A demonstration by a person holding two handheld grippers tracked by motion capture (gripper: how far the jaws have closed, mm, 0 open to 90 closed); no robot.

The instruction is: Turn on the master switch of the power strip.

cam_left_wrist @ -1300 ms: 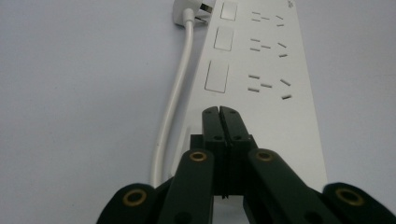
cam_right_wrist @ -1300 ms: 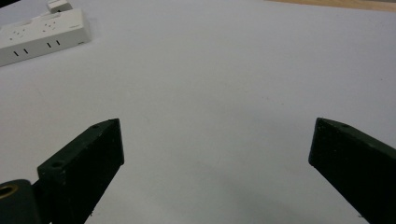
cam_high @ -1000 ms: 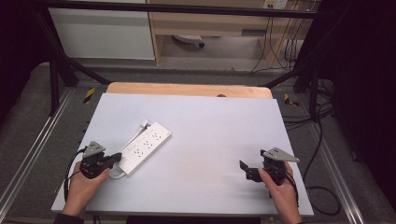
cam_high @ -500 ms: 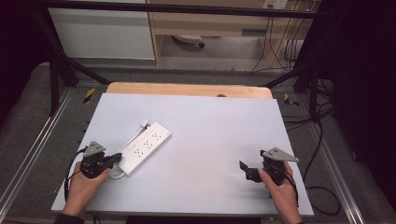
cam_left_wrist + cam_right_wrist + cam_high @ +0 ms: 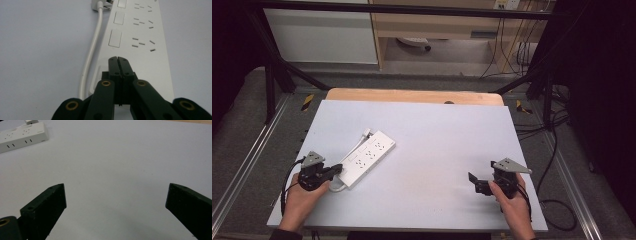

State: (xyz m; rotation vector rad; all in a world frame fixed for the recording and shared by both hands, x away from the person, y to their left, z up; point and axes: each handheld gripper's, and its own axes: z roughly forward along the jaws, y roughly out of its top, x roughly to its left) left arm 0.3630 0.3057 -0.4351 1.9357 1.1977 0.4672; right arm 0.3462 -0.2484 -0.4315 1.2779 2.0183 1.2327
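A white power strip (image 5: 367, 157) lies slantwise on the left half of the pale table (image 5: 437, 135); its white cable (image 5: 91, 52) runs along one side to a plug by the far end. My left gripper (image 5: 337, 169) sits at the strip's near end, jaws shut together with nothing between them, tips (image 5: 118, 59) over the strip's end (image 5: 140, 62). My right gripper (image 5: 474, 182) rests at the table's front right, held by a hand, jaws wide open over bare tabletop (image 5: 115, 186). The strip (image 5: 22, 136) appears far off in the right gripper view.
A wooden board edge (image 5: 412, 96) runs along the table's far side. Black frame struts (image 5: 277, 75) and metal rails (image 5: 242, 170) flank the table. Cables (image 5: 552, 145) hang off the right side. Cabinets (image 5: 322, 35) stand behind.
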